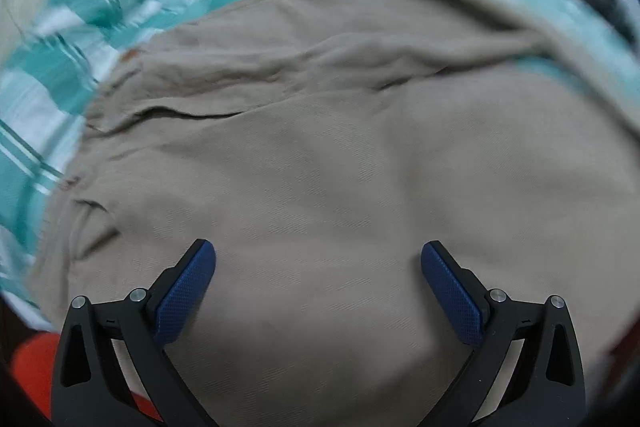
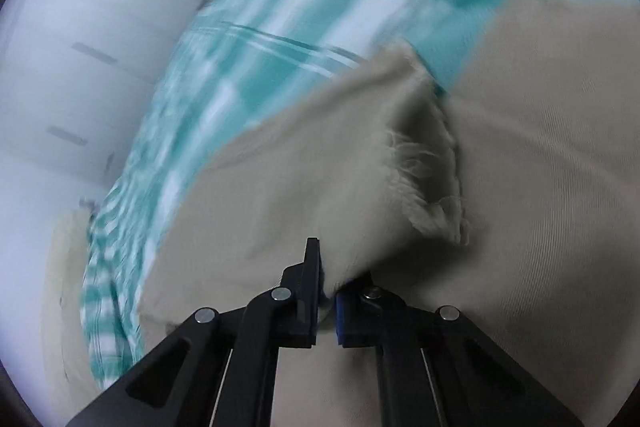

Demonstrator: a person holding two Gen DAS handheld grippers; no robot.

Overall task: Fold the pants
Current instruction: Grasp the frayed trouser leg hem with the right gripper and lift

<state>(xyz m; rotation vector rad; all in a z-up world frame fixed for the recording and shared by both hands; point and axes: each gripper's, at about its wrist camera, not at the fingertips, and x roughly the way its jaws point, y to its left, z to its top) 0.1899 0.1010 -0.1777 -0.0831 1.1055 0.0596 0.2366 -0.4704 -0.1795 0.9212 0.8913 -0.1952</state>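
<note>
Khaki pants [image 1: 340, 155] spread over teal checked bedsheet [image 1: 52, 99]. Right gripper [image 2: 328, 291] pinching frayed leg hem [image 2: 424, 179], lifted, likely to carry a fold over. Left gripper [image 1: 318, 267] spread wide above flat fabric, gripping nothing.

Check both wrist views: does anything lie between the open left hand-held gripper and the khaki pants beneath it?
Nothing visible does. The left hand-held gripper is open directly over the khaki pants, with only bare fabric between its fingers. The right hand-held gripper already pinches a frayed hem.
</note>
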